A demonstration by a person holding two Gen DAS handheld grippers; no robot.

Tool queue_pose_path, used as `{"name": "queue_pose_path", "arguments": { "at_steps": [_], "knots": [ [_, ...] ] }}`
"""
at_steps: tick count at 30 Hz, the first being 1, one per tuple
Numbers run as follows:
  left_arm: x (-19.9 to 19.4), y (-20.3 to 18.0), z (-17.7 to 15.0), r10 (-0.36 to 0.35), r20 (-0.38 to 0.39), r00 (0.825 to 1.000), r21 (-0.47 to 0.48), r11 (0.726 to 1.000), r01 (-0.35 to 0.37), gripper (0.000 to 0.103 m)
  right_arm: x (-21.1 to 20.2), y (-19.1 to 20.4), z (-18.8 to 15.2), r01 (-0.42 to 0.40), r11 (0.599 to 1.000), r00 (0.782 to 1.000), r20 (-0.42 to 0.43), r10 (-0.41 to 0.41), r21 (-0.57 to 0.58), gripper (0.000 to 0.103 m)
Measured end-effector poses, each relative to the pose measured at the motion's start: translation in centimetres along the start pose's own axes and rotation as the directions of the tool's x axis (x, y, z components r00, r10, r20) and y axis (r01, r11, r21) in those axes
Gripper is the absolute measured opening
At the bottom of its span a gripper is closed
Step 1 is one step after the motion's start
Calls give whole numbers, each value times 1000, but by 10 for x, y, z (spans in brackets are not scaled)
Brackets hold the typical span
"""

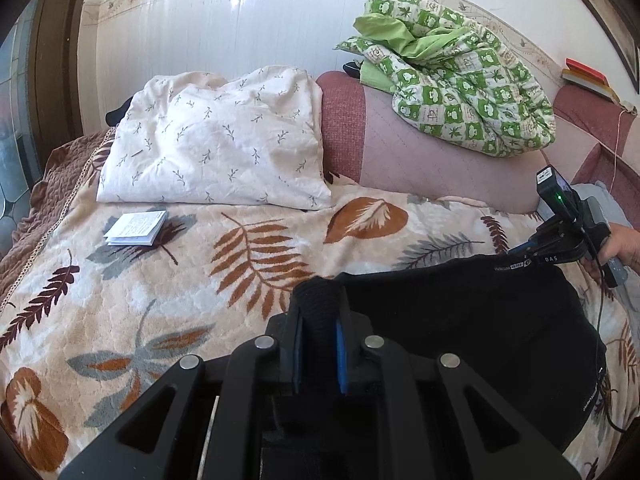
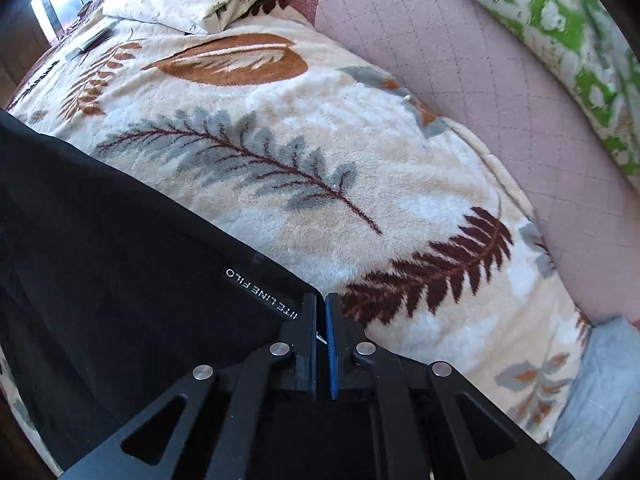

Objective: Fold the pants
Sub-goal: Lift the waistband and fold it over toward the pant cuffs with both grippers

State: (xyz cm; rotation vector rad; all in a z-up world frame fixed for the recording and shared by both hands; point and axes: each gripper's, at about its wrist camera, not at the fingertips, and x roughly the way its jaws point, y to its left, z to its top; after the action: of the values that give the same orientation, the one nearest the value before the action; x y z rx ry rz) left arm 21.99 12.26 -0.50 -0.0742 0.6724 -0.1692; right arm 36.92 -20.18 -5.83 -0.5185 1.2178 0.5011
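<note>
1. Step: both corners of pants (image 1: 472,320) taken up, fold about to start (judged).
2. Left gripper (image 1: 320,320) clamped on a bunched black corner, cloth standing up between the pads.
3. Right gripper (image 2: 321,320) closed at the far-right corner by the white lettering; jaws nearly together, thin edge pinched, though hard to see how much cloth is in.
4. Next: lift both corners together, keep edge taut, carry over to the opposite edge w/o slipping; thin right-hand pinch looks the weak spot.
5. Pants: black, matte, lying on blanket (image 1: 240,248) at near right, far edge fairly straight btw grippers, small white print along hem.
</note>
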Motion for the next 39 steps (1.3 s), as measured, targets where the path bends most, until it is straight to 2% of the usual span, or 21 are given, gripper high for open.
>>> {"name": "queue_pose_path", "arguments": {
  "at_steps": [7, 11, 15, 19, 21, 24, 25, 27, 29, 32, 35, 38, 39],
  "knots": [
    [-22, -7, 2, -2, 42, 999, 6, 1000, 2, 12, -63, 17, -35, 83, 992, 994, 58, -89, 90, 3],
    [-46, -20, 3, 2, 86, 996, 50, 999, -6, 12, -90, 38, -67, 71, 987, 993, 78, -83, 142, 3],
    [-72, -30, -7, 15, 112, 994, 89, 996, -25, 13, -98, 71, -108, 19, 985, 996, 78, -33, 174, 3],
    [-88, -30, -29, 44, 70, 997, 122, 991, -53, 15, -85, 110, -146, -52, 981, 997, 65, 40, 186, 3],
    [-91, -29, -41, 77, 34, 996, 146, 986, -81, 19, -77, 127, -159, -79, 979, 996, 64, 68, 189, 3],
    [-99, -23, -56, 102, -16, 995, 165, 981, -98, 24, -72, 143, -177, -72, 972, 995, 89, 53, 222, 4],
    [-105, -20, -61, 104, -25, 994, 163, 982, -98, 25, -74, 143, -181, -95, 963, 992, 110, 68, 253, 4],
    [-115, -14, -67, 101, -33, 994, 152, 984, -95, 26, -78, 141, -188, -146, 944, 985, 132, 111, 295, 5],
    [-125, -7, -70, 112, -36, 993, 127, 986, -106, 26, -80, 144, -191, -127, 947, 988, 126, 93, 296, 5],
    [-138, 7, -71, 175, -25, 984, 79, 982, -172, 26, -86, 150, -198, -111, 946, 988, 135, 73, 304, 5],
    [-155, 24, -70, 194, -9, 981, -6, 981, -194, 27, -96, 153, -203, -82, 944, 986, 163, 30, 321, 5],
    [-167, 38, -71, 196, -3, 981, -111, 974, -195, 31, -103, 170, -193, -47, 960, 977, 211, -12, 275, 7],
    [-169, 41, -72, 184, -1, 983, -148, 972, -182, 32, -102, 179, -187, -46, 967, 974, 225, -12, 252, 11]
  ]
}}
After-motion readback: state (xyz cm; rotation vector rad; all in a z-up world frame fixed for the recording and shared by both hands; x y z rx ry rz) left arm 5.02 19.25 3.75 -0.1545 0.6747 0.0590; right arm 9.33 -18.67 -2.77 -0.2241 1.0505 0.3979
